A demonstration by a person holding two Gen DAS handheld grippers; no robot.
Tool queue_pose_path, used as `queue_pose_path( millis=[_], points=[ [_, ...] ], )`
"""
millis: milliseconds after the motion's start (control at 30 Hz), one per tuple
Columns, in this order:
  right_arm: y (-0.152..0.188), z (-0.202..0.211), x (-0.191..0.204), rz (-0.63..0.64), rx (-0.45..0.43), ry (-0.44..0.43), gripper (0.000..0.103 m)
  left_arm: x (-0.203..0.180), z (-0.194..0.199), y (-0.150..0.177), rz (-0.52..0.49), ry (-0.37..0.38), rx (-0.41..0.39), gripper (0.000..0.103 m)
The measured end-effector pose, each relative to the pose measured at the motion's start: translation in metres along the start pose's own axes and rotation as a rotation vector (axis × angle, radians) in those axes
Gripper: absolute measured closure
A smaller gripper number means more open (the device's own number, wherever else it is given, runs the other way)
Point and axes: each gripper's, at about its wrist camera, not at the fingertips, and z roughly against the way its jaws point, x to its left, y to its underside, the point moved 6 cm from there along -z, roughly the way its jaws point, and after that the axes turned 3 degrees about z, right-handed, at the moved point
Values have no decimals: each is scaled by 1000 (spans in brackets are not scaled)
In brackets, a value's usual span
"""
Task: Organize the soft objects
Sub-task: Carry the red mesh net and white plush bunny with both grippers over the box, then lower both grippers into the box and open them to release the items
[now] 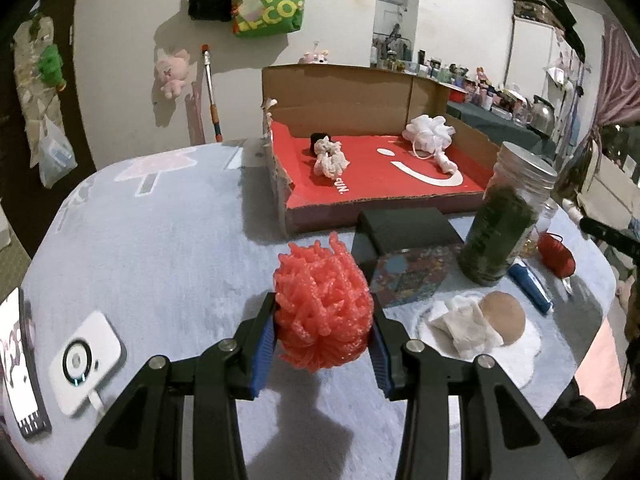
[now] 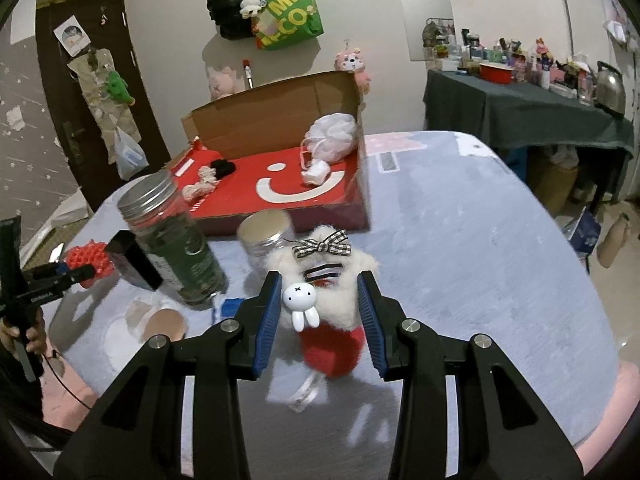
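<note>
My left claw is clamped on a coral-red spiky soft ball, its blue pads pressing in from both sides and the ball raised off the bench. My right claw is clamped on a fluffy white and red plush charm that carries a checked bow and a small white rabbit figure, also lifted above the pale blue cloth. Near my left claw, at the left edge of the bench, lies a white charger puck beside a phone. Just right of the red ball sit a brown sponge and a crumpled white tissue on a white fluffy pad. Behind them stands a patterned cube box with a black box touching it, then a tall glass jar filled with something dark green, a blue tube and a red yarn ball. A shorter clear jar stands just behind the plush. Farther back rests an open cardboard box with a red floor, holding a white mesh bath pouf, a white scrunchie and a small black item. On the far wall hangs a green tote bag.
</note>
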Motion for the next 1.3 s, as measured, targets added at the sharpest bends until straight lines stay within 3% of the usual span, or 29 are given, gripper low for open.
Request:
queue_pose_path(
  millis=[400, 767, 1067, 1300],
  points=[
    [-21, -18, -17, 98, 21, 85, 66, 1, -14, -28, -81, 26, -4, 60],
    [-63, -39, -11, 191, 5, 77, 66, -6, -20, -70, -162, 30, -33, 60],
    [-105, -69, 15, 287, 26, -10, 66, -26, -45, -114, -210, 98, 3, 60],
    [-134, -116, 41, 321, 110, -123, 66, -58, -84, -153, -243, 162, 81, 59]
  ],
)
